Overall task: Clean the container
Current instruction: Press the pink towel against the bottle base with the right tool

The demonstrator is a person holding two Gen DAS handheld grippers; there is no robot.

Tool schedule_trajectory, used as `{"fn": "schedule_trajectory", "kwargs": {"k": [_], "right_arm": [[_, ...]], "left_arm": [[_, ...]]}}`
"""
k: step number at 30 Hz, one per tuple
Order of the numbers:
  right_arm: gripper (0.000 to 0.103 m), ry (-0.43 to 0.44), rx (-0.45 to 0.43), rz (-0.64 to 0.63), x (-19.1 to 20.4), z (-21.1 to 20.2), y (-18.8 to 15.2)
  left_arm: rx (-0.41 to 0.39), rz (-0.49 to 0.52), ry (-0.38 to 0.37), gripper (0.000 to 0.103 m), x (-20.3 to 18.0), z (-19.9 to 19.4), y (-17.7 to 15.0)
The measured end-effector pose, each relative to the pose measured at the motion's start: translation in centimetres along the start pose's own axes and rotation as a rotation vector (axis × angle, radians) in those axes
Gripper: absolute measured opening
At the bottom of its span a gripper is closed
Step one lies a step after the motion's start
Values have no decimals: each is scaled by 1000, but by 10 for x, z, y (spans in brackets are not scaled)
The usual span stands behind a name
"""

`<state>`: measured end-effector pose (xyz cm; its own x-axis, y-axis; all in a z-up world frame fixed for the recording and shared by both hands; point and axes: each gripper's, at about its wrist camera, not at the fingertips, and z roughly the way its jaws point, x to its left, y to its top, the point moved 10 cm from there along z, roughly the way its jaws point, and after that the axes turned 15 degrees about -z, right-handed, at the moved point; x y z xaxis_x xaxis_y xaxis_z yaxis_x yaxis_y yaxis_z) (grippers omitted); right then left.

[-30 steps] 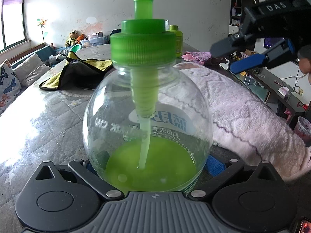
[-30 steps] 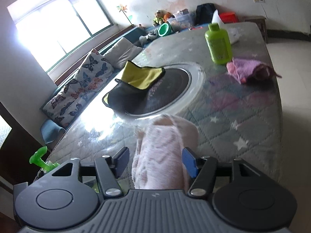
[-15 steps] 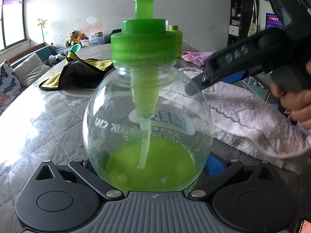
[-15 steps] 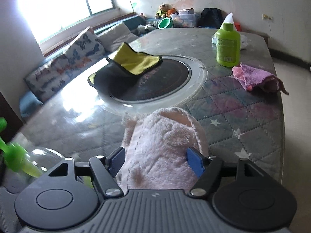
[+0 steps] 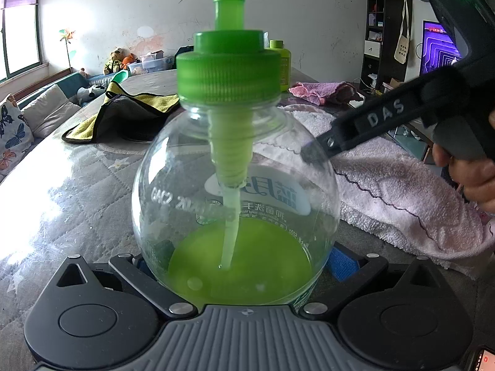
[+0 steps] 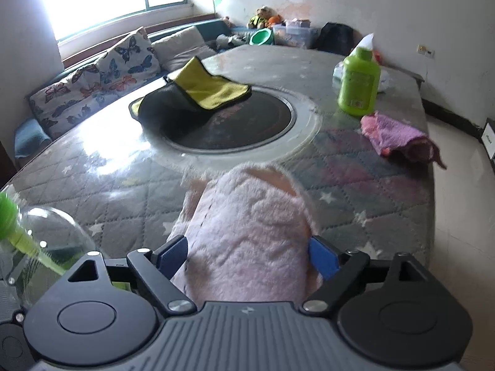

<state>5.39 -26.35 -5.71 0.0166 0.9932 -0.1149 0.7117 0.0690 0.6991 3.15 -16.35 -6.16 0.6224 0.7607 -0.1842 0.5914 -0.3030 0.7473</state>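
Wiping hasn't really started imo; left gripper (image 5: 238, 262) clamps the soap bottle (image 5: 235, 185) near its base; right gripper (image 6: 247, 253) has just been opening, pink towel (image 6: 247, 232) between its wide fingers, just right of the bottle.

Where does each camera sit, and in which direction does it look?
Left wrist view: on the left tool, facing the clear pump bottle it clamps; a hand shows at right.
Right wrist view: on the right tool, looking down over the pink towel between its opening pads.
Shared: bottle, towel, yellow cloth.
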Motion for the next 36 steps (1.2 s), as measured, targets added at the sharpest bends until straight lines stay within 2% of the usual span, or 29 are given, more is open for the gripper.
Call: {"fn": "schedule_trajectory", "kwargs": {"k": [5, 12, 18, 21, 29, 32, 34, 36], "right_arm": [[92, -16, 15, -74, 16, 8, -1], [94, -105, 42, -209, 31, 22, -6], [93, -81, 51, -171, 23, 24, -9], [85, -62, 58, -110, 14, 23, -13], [57, -70, 36, 18, -1, 7, -25], [46, -44, 18, 92, -7, 0, -26], [44, -17, 12, 137, -11, -3, -24], [43, 54, -5, 206, -15, -7, -19]], "left_arm": [[0, 0, 0, 103, 0, 0, 0], [0, 0, 0, 103, 0, -1, 0], [1, 0, -1, 103, 1, -1, 1], [1, 1, 0, 103, 1, -1, 0], [0, 2, 1, 103, 0, -1, 0], [0, 2, 0, 103, 0, -1, 0], [0, 2, 0, 103, 0, -1, 0], [0, 2, 0, 103, 0, -1, 0]]}}
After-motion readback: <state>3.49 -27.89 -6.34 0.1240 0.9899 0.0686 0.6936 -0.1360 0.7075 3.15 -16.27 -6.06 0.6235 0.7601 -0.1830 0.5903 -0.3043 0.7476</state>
